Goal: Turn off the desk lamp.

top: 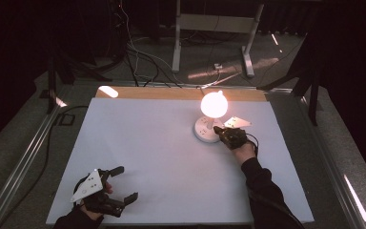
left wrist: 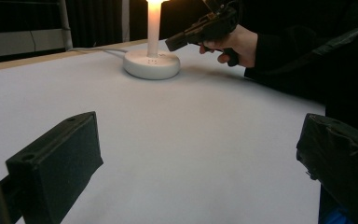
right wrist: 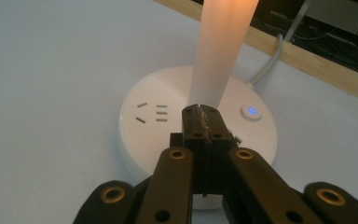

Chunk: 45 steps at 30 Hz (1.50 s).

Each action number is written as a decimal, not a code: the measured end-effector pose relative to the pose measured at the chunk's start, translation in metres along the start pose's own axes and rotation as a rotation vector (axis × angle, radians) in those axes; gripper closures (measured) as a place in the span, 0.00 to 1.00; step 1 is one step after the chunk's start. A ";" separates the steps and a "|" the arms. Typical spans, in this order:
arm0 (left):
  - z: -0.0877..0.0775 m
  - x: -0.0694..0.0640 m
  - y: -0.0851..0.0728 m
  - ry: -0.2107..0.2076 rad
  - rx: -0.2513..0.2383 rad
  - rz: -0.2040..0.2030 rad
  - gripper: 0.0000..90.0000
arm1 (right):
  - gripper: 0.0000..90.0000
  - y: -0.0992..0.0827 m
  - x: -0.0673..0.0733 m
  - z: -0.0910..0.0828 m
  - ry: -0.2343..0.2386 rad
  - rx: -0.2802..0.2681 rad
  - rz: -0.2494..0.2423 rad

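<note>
High view shows the white desk (top: 162, 157), then the lit lamp (top: 213, 114) just ahead of the closed, empty right tongs (top: 225, 135). Left tongs (top: 124, 183) rest open, far away. Probably the button (right wrist: 250, 112) was pressed; next, withdrawing carefully.

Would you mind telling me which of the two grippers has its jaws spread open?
The left gripper, near the table's front edge, is open; the right gripper, closed, sits over the lit lamp's base.

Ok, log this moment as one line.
lamp: lit | right gripper: shut, over lamp base | left gripper: open, near table edge
</note>
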<state>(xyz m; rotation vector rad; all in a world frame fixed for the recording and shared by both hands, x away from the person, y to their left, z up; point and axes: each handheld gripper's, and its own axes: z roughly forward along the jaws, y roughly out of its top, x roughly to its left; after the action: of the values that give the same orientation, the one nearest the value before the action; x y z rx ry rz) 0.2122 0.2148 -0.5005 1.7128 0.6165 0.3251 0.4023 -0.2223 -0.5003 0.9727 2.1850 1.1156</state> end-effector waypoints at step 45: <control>0.001 0.002 -0.002 -0.003 0.006 -0.007 0.00 | 1.00 -0.010 -0.004 0.008 0.002 0.014 0.031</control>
<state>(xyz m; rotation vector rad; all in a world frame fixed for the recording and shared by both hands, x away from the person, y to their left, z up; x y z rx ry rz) 0.2136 0.2155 -0.5032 1.7161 0.6219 0.3165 0.4062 -0.2256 -0.5125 1.0149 2.1891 1.1170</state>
